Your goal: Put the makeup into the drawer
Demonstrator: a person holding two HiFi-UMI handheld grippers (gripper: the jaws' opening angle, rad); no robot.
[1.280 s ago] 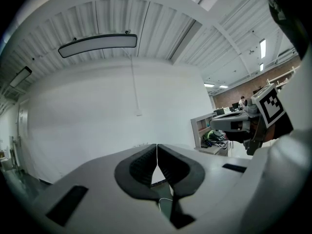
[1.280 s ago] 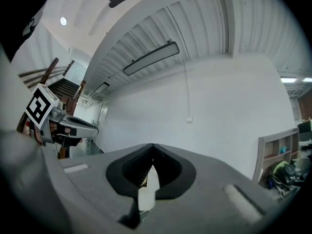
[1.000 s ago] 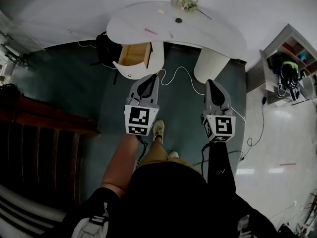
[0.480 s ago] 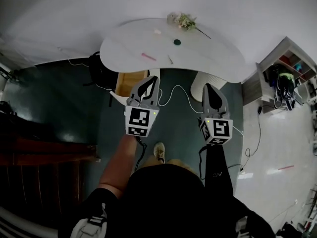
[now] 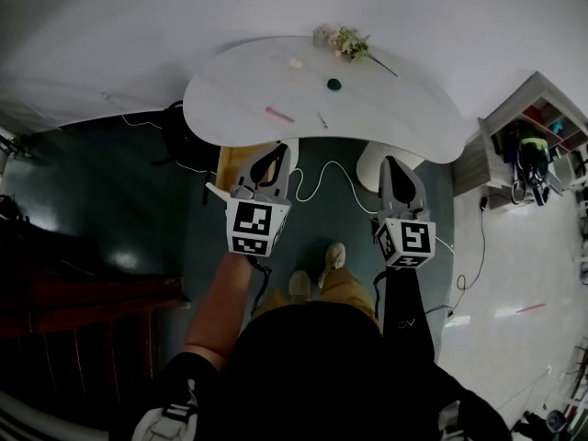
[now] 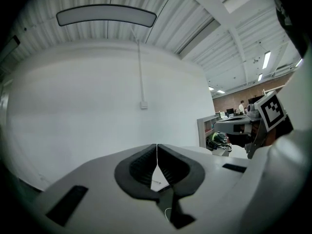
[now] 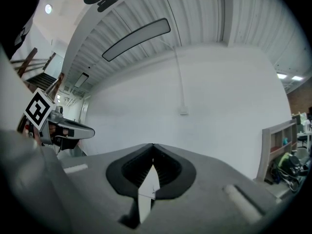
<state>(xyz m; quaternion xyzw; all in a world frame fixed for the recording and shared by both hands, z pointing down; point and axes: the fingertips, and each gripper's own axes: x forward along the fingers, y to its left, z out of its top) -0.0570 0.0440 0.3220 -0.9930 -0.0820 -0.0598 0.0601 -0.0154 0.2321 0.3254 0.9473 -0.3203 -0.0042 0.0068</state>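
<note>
On the white curved table (image 5: 404, 108) lie a pink stick (image 5: 279, 115), a dark green round piece (image 5: 333, 84), a thin pencil-like item (image 5: 322, 119) and a small pale item (image 5: 295, 62). An open drawer (image 5: 236, 162) with a wooden inside juts from under the table's left part. My left gripper (image 5: 276, 151) hovers level over the drawer's right side, partly hiding it; its jaws are shut and empty (image 6: 156, 148). My right gripper (image 5: 393, 163) is held short of the table's front edge, shut and empty (image 7: 153, 148).
A flower sprig (image 5: 349, 42) lies at the table's back. A ribbed white leg (image 5: 375, 159) stands under the table, and a white cable (image 5: 322, 168) runs over the dark floor. A black bag (image 5: 179, 136) sits left of the drawer. A shelf unit (image 5: 537, 127) is at the right.
The person has stepped forward, so both grippers have come closer to the table. The left gripper now overlaps the open drawer. Both stayed shut.
</note>
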